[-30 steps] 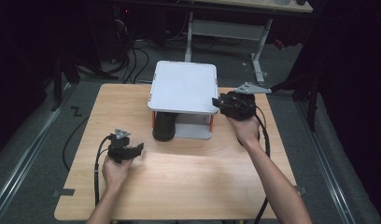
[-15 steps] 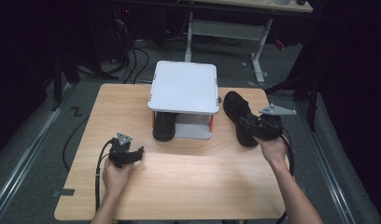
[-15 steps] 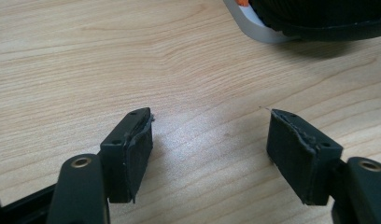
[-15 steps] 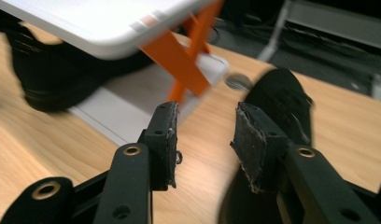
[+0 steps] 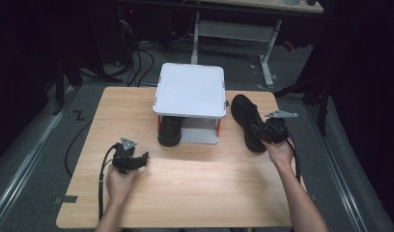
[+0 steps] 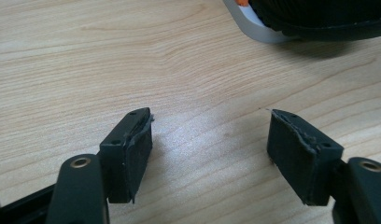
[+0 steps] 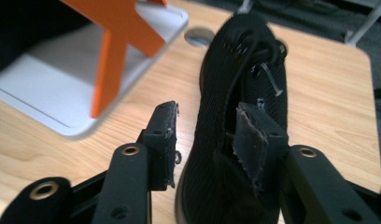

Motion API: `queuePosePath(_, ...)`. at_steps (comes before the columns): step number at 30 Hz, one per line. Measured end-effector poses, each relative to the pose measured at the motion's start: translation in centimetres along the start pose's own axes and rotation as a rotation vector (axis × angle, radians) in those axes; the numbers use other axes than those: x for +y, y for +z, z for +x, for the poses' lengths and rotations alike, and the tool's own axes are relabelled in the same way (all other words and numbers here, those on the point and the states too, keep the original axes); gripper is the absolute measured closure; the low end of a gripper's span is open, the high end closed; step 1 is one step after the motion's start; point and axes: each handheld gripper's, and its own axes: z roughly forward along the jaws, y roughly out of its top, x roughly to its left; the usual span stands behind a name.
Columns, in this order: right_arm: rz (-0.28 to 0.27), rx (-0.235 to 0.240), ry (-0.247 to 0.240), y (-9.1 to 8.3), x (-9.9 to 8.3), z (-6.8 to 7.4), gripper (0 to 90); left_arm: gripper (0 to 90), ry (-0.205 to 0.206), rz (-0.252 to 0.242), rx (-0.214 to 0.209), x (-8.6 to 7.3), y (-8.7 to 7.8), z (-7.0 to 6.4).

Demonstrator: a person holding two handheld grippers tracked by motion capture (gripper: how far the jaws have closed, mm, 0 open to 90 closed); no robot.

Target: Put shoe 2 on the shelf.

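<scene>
Wooden table [image 5: 195,188], dark room around it, cables on the floor beyond. At the table's 12 o'clock stands a white rack [image 5: 190,92] with orange struts; a black shoe [image 5: 169,130] sits under its shelf, toe toward me.

My right gripper [image 5: 262,130] is at the table's 3 o'clock, at a second black shoe [image 5: 246,118] that lies on the wood just right of the rack, sole down. In the right gripper view one jaw is inside the shoe's collar and the other outside its wall, with a gap showing on the outer side (whether the wall is pinched, I cannot tell).

My left gripper [image 5: 137,162] is at the table's 8 o'clock, low over bare wood, jaws spread wide with nothing between them. The rack's base and the first shoe's sole lie at 1 o'clock in the left gripper view, well apart from the jaws.
</scene>
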Motion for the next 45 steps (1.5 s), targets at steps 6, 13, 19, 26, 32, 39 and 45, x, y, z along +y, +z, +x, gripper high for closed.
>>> queuePosePath(6, 0.061, -0.029, -0.037, 2.7, 0.3, 0.3, 64.7, 31.5, 0.0, -0.001, 0.0, 0.0, 0.0, 0.0)
queuePosePath(13, 0.154, 0.007, -0.067, 4.4, 0.8, 0.1, 66.8, 31.4, 0.001, -0.002, 0.002, 0.0, 0.0, 0.0)
queuePosePath(19, 0.231, 0.03, -0.007, 6.9, -0.5, -0.8, 68.3, 31.5, 0.001, -0.002, 0.004, 0.0, 0.0, 0.0)
queuePosePath(26, 0.215, 0.048, -0.022, 6.7, -0.5, -0.9, 77.8, 31.0, -0.002, -0.004, 0.013, 0.0, 0.0, 0.0)
queuePosePath(32, 0.186, 0.022, -0.041, 6.5, -0.4, -0.5, 84.6, 30.5, -0.02, 0.001, 0.013, 0.2, -0.1, 0.2)
queuePosePath(39, 0.179, 0.005, -0.079, 5.8, -0.5, 0.0, 88.1, 30.0, -0.053, 0.012, -0.007, 0.6, -0.2, 0.4)
queuePosePath(45, 0.173, -0.002, -0.097, 5.2, -0.9, 0.2, 88.2, 28.9, -0.044, 0.015, -0.042, 1.5, -0.6, -0.1)
